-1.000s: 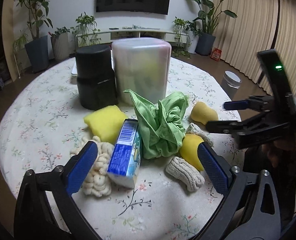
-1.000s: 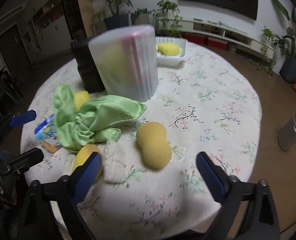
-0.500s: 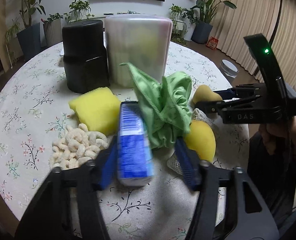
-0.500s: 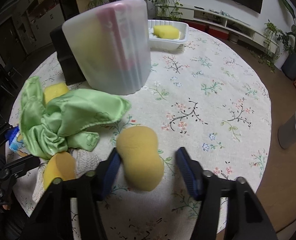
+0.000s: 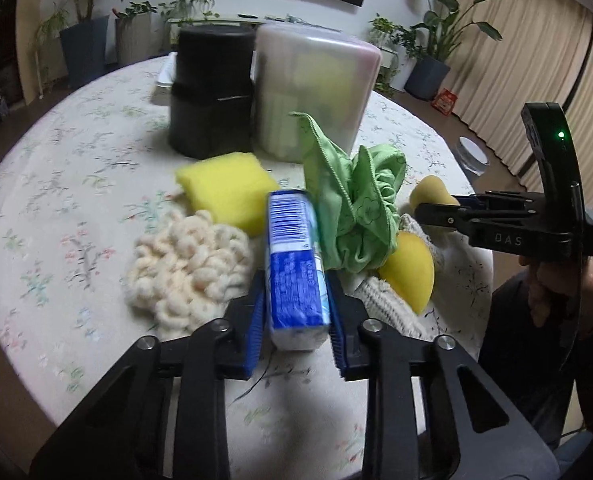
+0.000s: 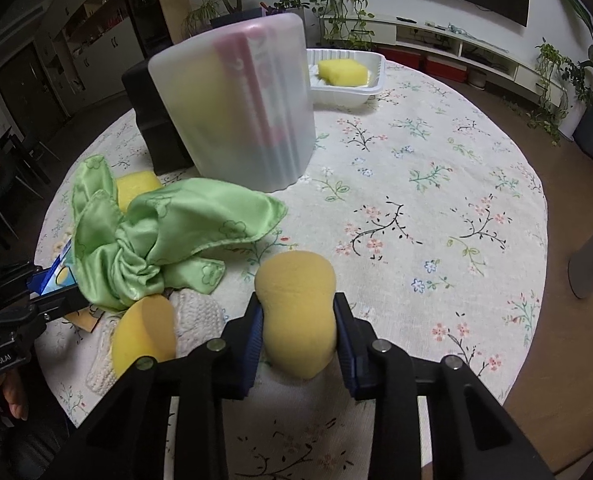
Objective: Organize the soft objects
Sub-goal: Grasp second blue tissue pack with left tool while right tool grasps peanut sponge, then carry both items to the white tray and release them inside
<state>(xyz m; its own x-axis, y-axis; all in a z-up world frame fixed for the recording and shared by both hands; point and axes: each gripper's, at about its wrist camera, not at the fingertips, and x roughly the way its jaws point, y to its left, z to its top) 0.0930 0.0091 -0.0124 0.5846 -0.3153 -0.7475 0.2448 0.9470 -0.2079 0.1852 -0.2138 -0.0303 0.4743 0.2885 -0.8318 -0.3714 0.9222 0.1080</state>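
Peanut-shaped sponge [image 6: 294, 312] and blue tissue pack [image 5: 296, 264], both pinched at six o'clock.
My right gripper [image 6: 298, 334] is closing on sponge; left gripper [image 5: 296, 322] clamps the pack (squeezed foam may spring free when lifted).

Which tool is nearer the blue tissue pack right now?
Left. The left tool has its pads pressed on the blue tissue pack; the right tool is closing on the peanut-shaped sponge, beyond the green cloth.

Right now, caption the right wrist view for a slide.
Right gripper closing on peanut-shaped sponge beside green cloth.
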